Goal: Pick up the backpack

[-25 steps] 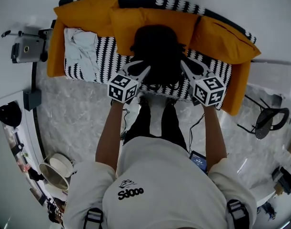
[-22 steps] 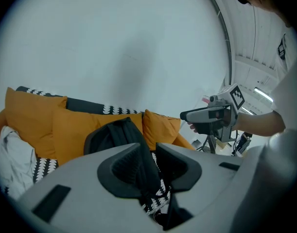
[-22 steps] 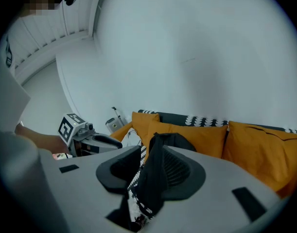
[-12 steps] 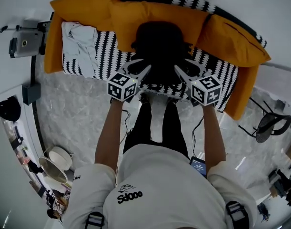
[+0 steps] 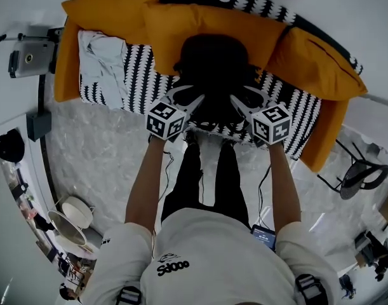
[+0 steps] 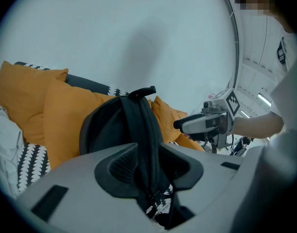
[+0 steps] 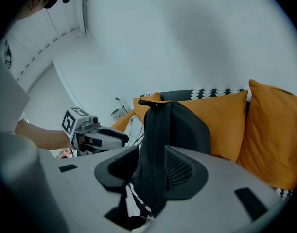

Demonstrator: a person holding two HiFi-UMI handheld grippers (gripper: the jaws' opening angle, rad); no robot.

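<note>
A black backpack [image 5: 213, 68] stands upright on the patterned sofa [image 5: 140, 81], leaning on orange cushions [image 5: 200, 24]. My left gripper [image 5: 188, 96] is at its front left and my right gripper [image 5: 244, 96] at its front right. In the left gripper view a black shoulder strap [image 6: 147, 130] runs between the jaws of the left gripper [image 6: 150, 166], which are opening. In the right gripper view the other strap [image 7: 155, 140] hangs between the jaws of the right gripper [image 7: 149, 171], also opening, with a gap beside the left pad. Each view shows the other gripper beyond the backpack.
A white cloth [image 5: 101, 59] lies on the sofa's left end. A grey device on a stand [image 5: 28, 56] is at the far left, a black chair [image 5: 359, 173] at the right, and bowls [image 5: 70, 218] on the marble floor at lower left.
Both grippers have sunk a little and drawn closer together at the backpack's front. The backpack still stands on the sofa.
</note>
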